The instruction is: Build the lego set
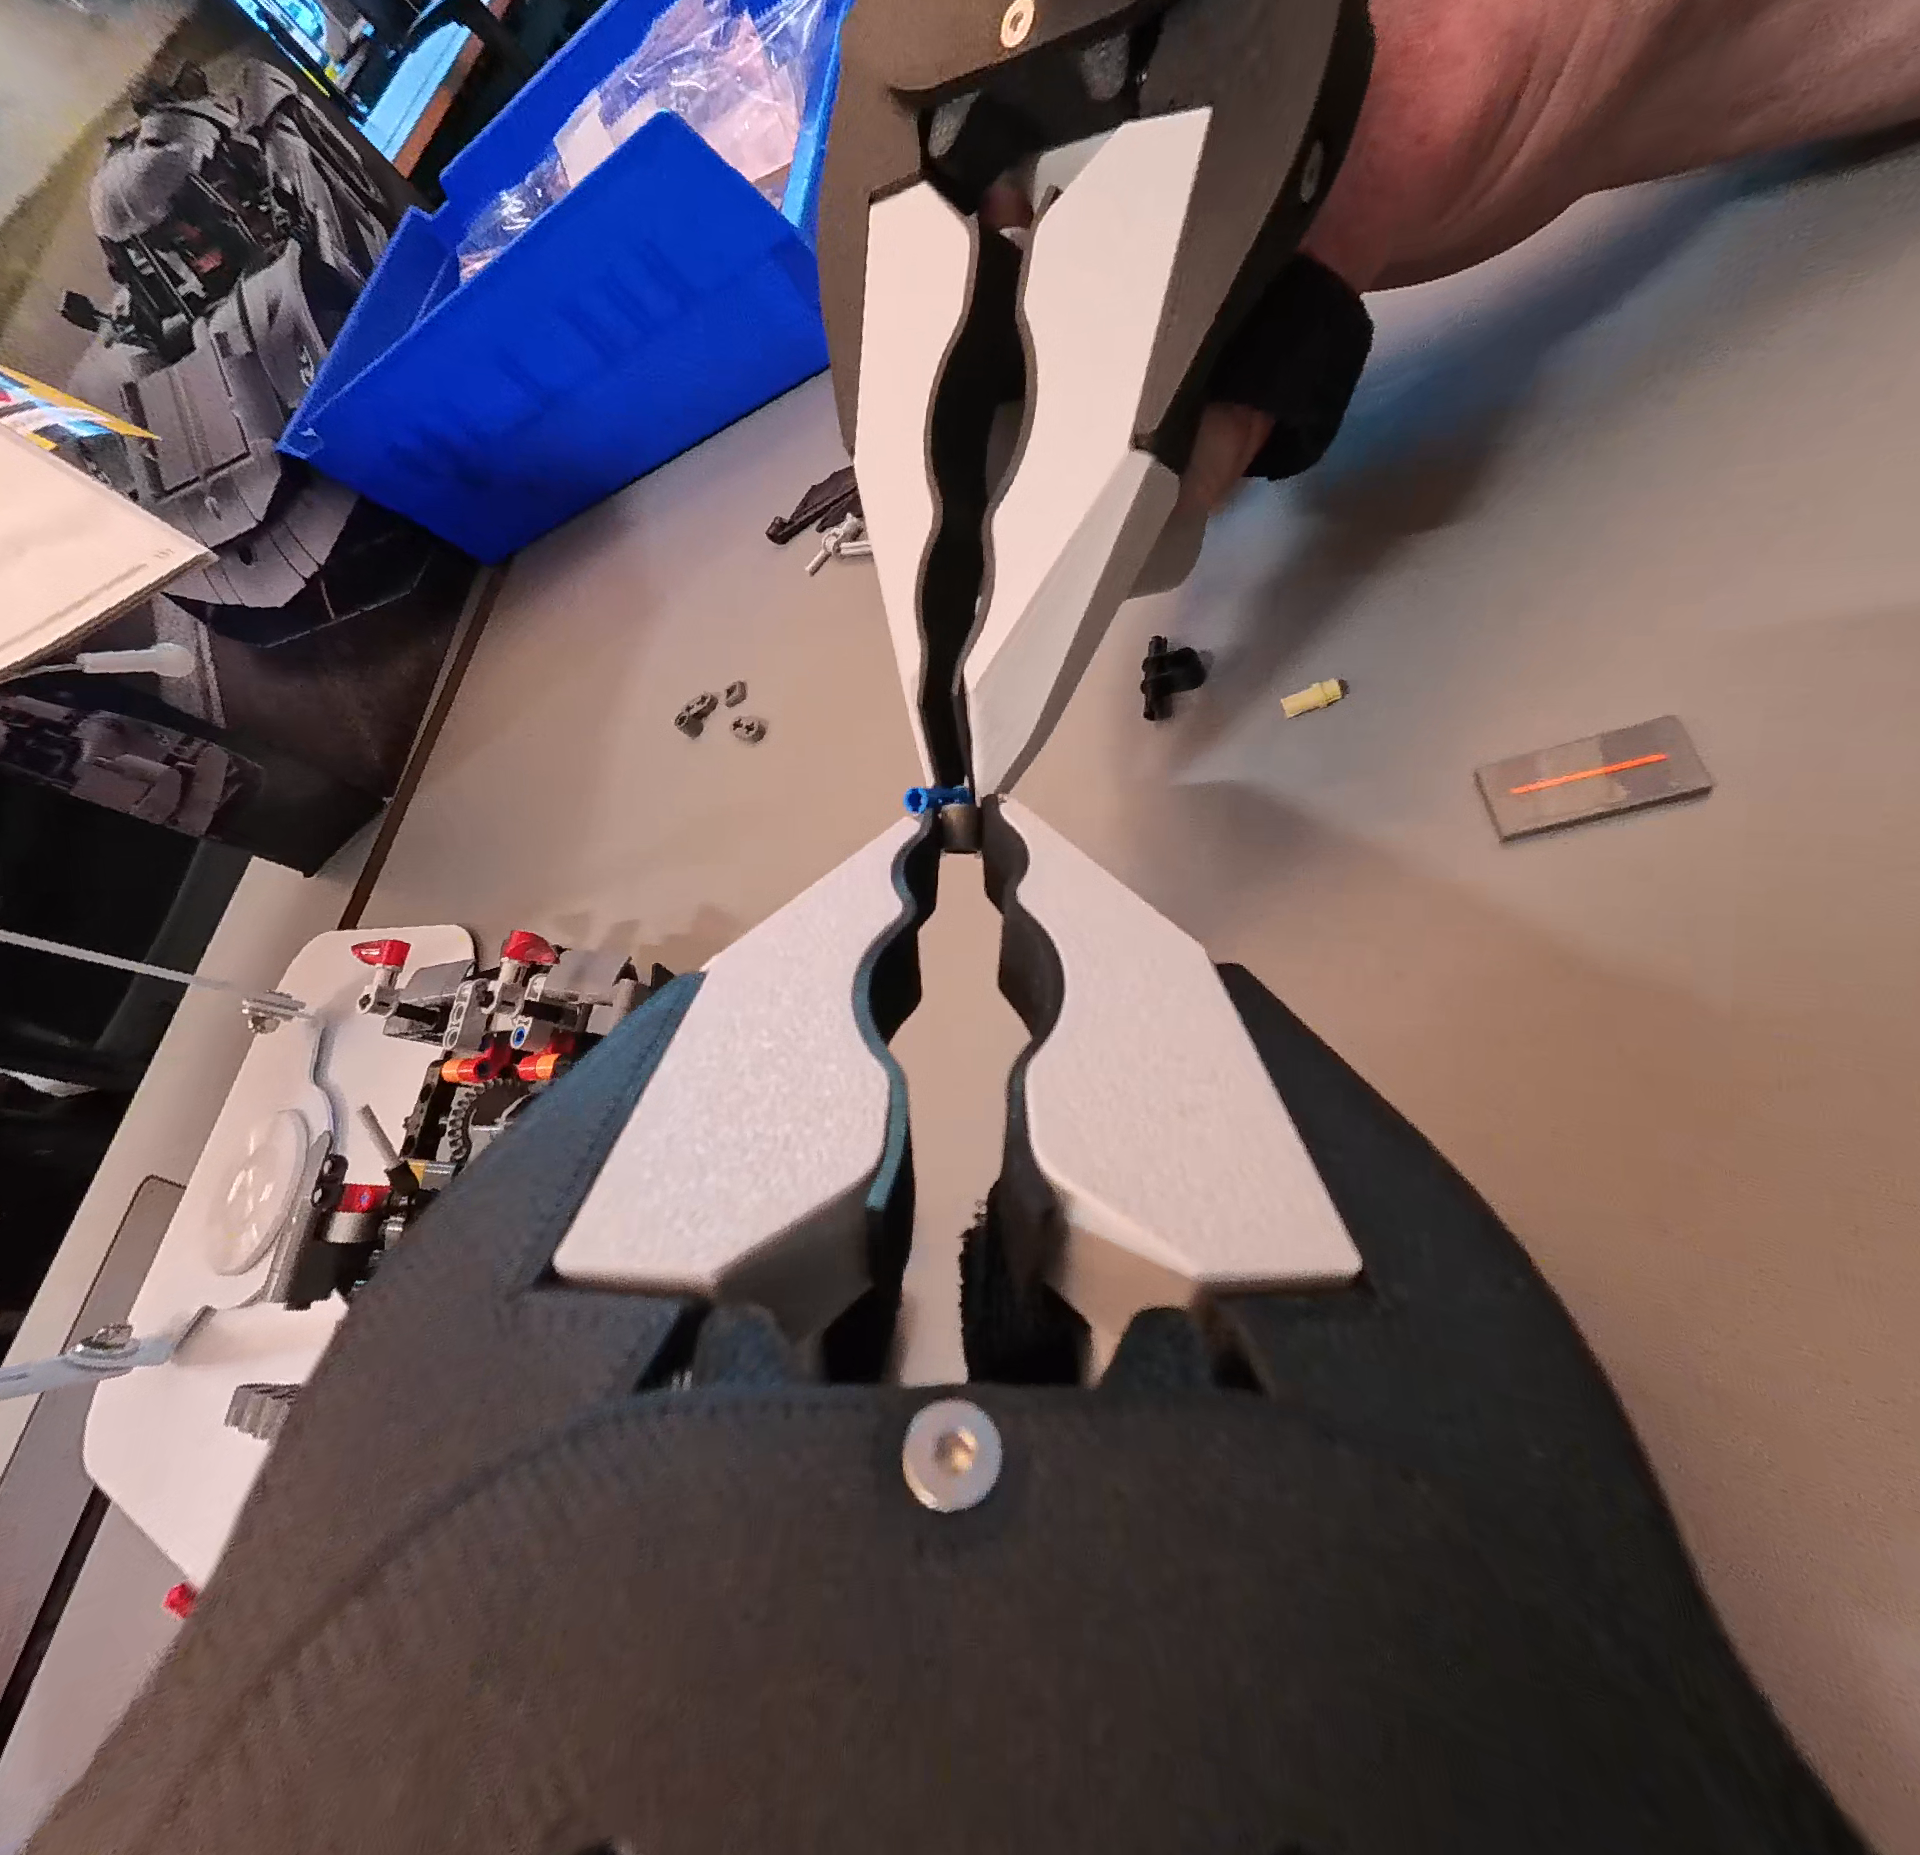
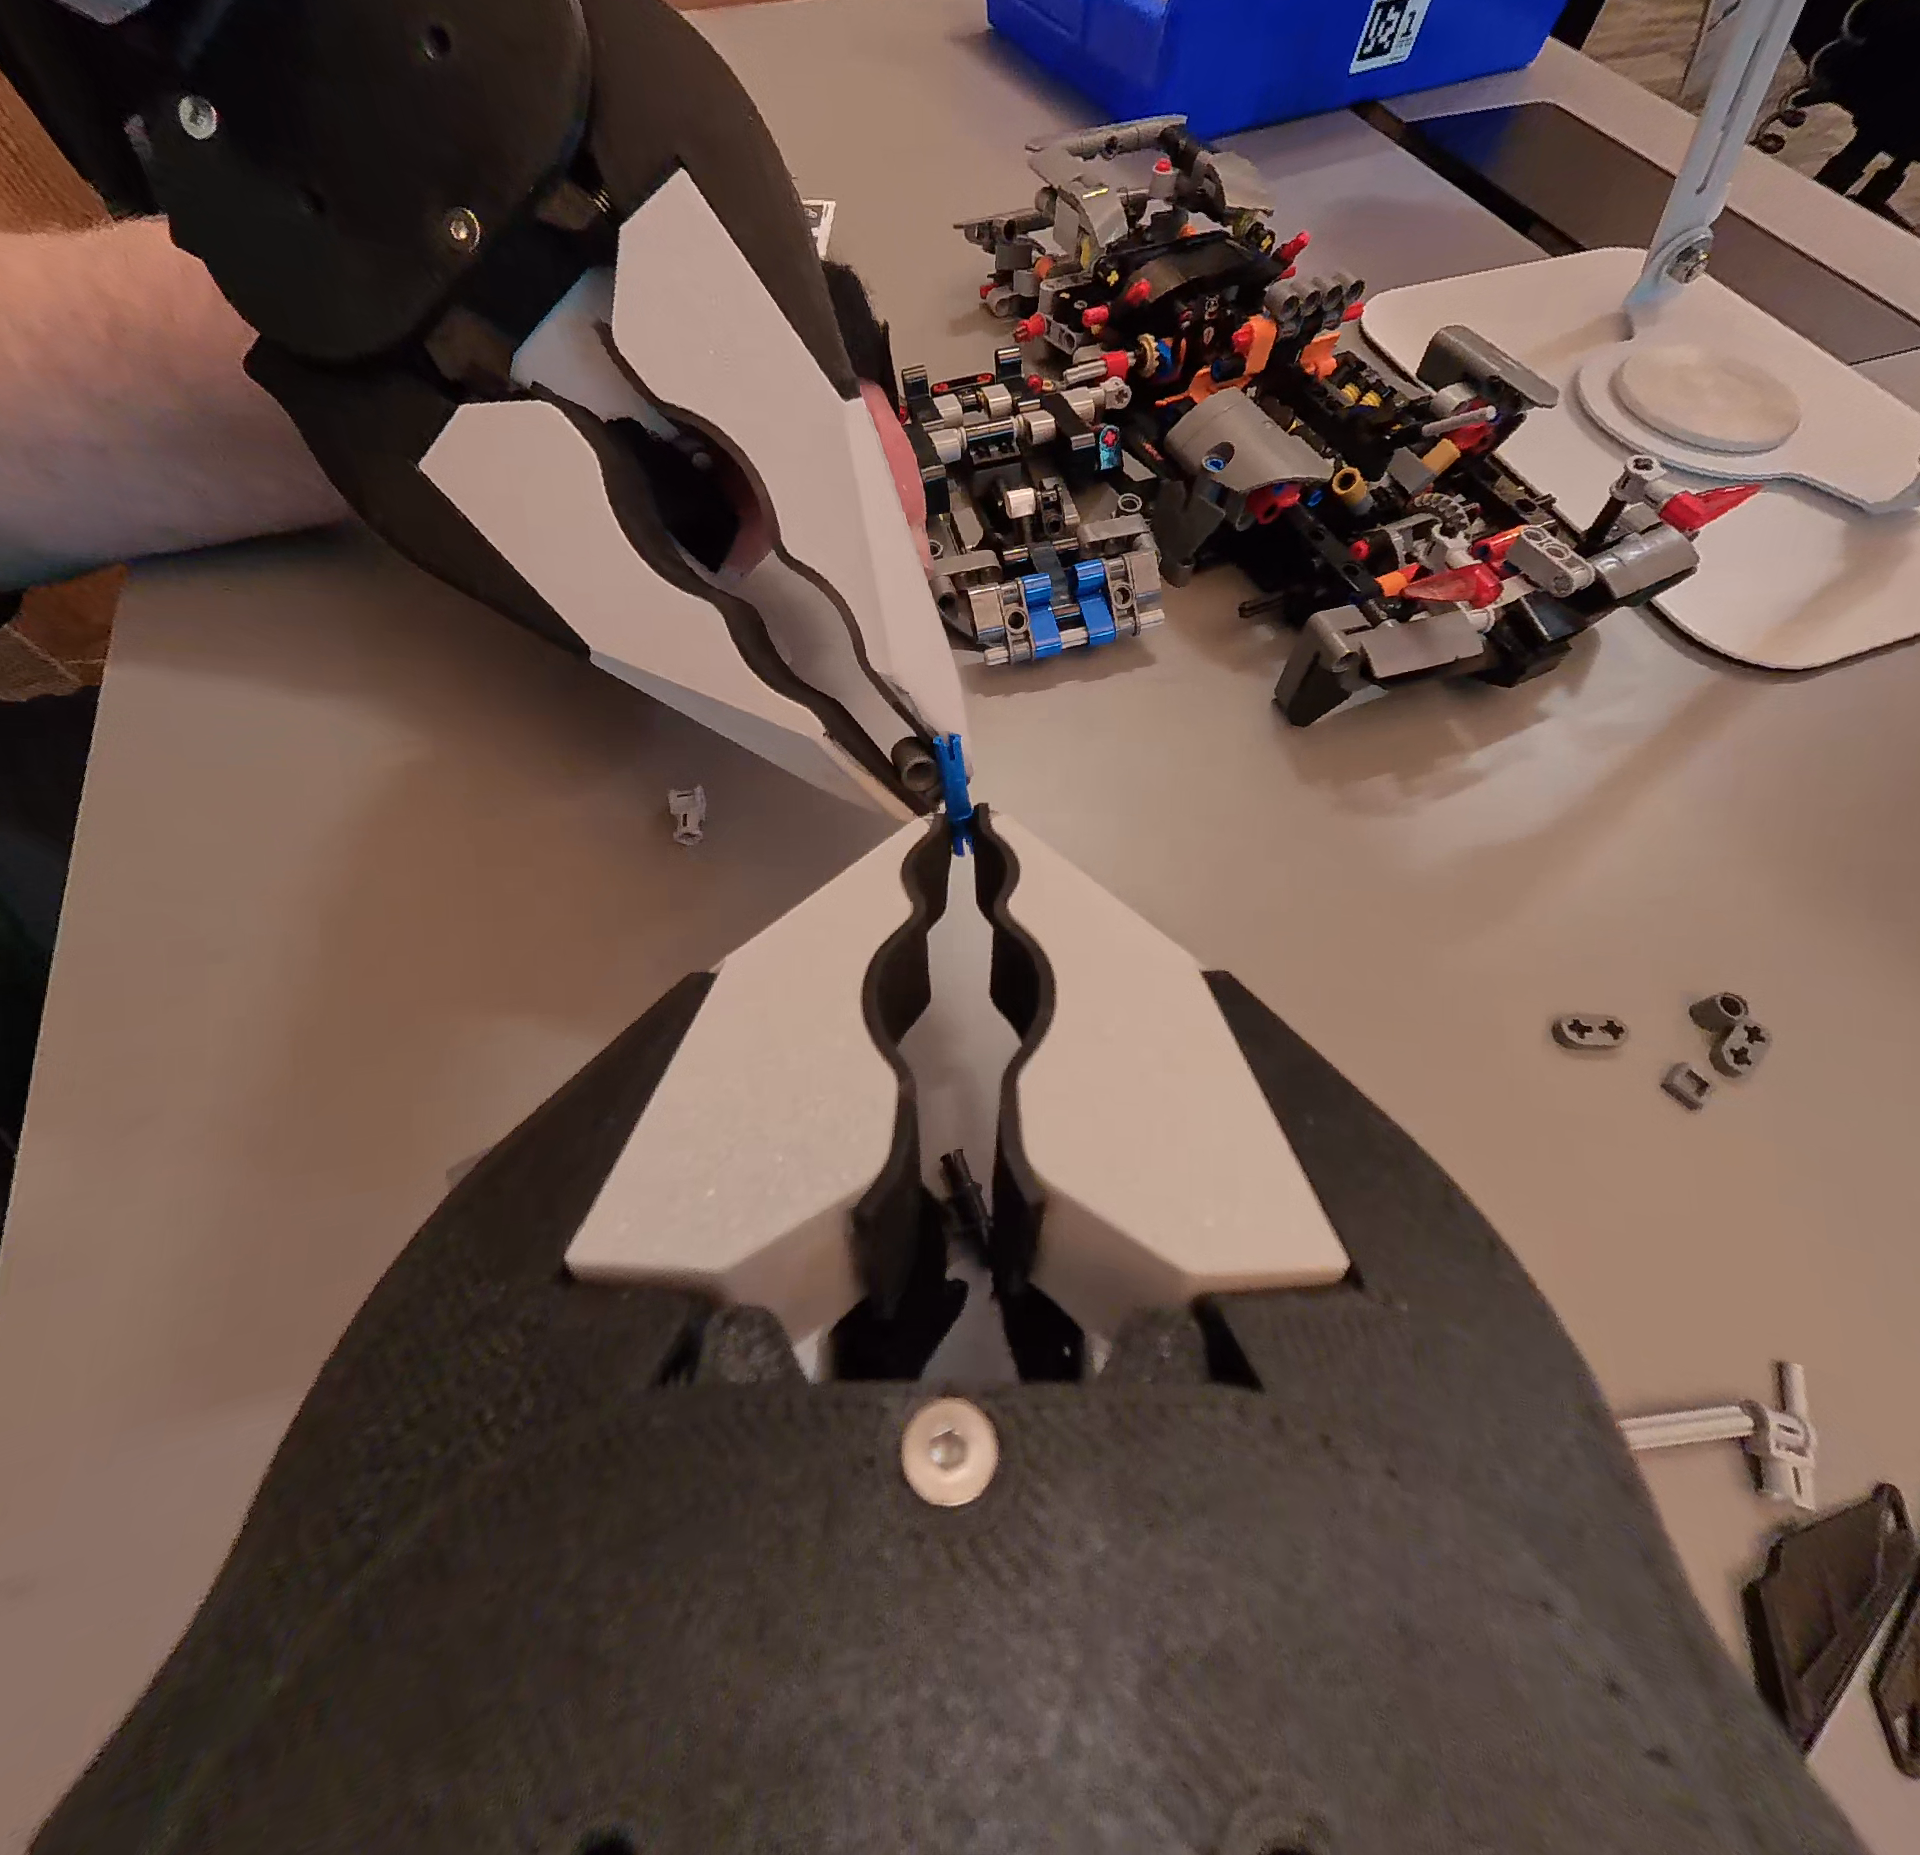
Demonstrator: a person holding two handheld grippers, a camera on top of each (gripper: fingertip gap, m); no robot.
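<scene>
Two tools meet tip to tip above the worktop (image 2: pixel 312 974), prob. so one part can be pushed into the other in mid-air. Left tool (image 1: pixel 961 831) is nearly closed, nipping a small grey bush (image 1: pixel 961 826) w/ its bore facing sideways. Right tool (image 2: pixel 961 831) is nearly closed on a blue pin (image 2: pixel 954 792), lined up at that bore; looks partly in, can't say how deep. Loose grey bits (image 2: pixel 1704 1047) lie near the right edge, within reach. Car build (image 2: pixel 1299 475) waits further back by the blue bin (image 2: pixel 1247 29) at the far edge.
</scene>
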